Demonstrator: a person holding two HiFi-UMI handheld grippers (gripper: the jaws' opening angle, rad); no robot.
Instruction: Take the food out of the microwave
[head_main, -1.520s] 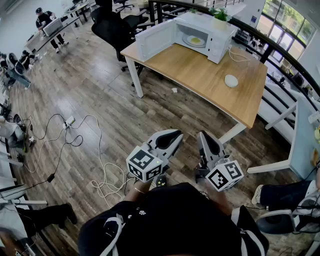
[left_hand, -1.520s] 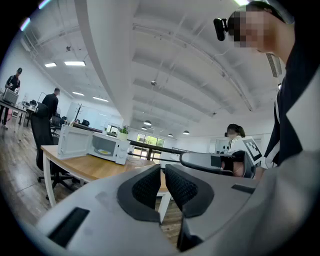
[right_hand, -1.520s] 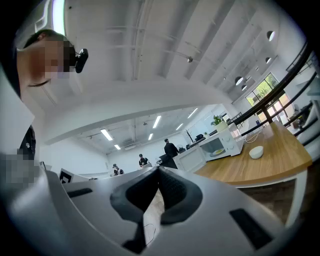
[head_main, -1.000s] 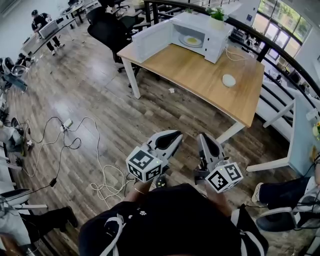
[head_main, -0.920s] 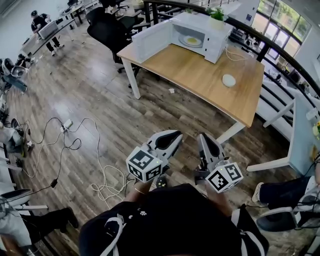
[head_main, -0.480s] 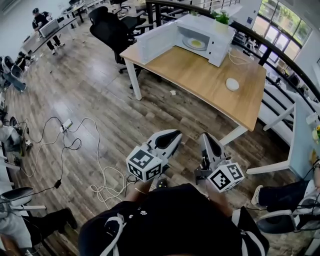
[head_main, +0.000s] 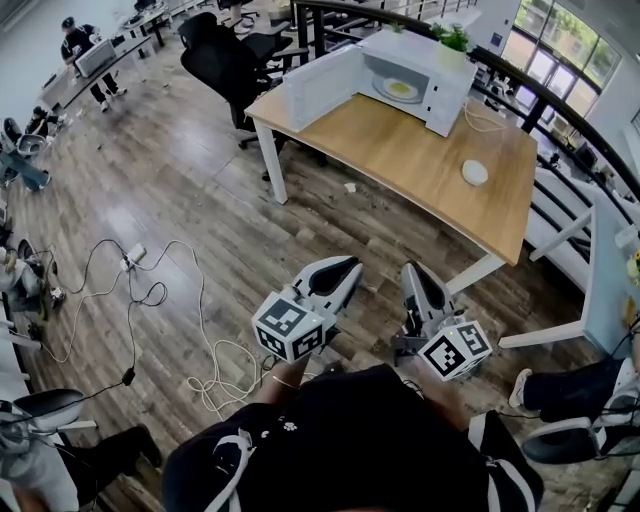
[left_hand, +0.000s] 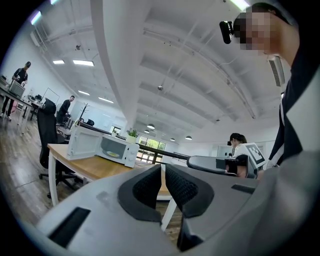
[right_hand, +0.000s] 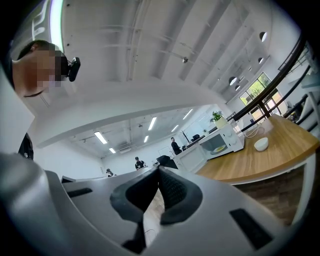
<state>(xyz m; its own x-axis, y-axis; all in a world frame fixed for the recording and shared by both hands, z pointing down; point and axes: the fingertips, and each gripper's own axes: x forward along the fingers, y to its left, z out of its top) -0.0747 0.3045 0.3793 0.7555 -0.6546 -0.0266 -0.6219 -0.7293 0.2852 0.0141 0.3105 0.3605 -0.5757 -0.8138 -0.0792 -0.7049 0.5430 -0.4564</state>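
Microwave (head_main: 400, 70) noted open, far on table (head_main: 400, 155); plank floor (head_main: 180, 180). Left gripper (head_main: 343, 266), right gripper (head_main: 412, 273) clenched, empty.

You see a white bowl (head_main: 475, 172) near the table's (head_main: 400, 150) right edge and a black chair (head_main: 222, 62) beyond its left corner.

black shirt (head_main: 350, 440), grey left gripper (head_main: 345, 266), grey right gripper (head_main: 413, 272)
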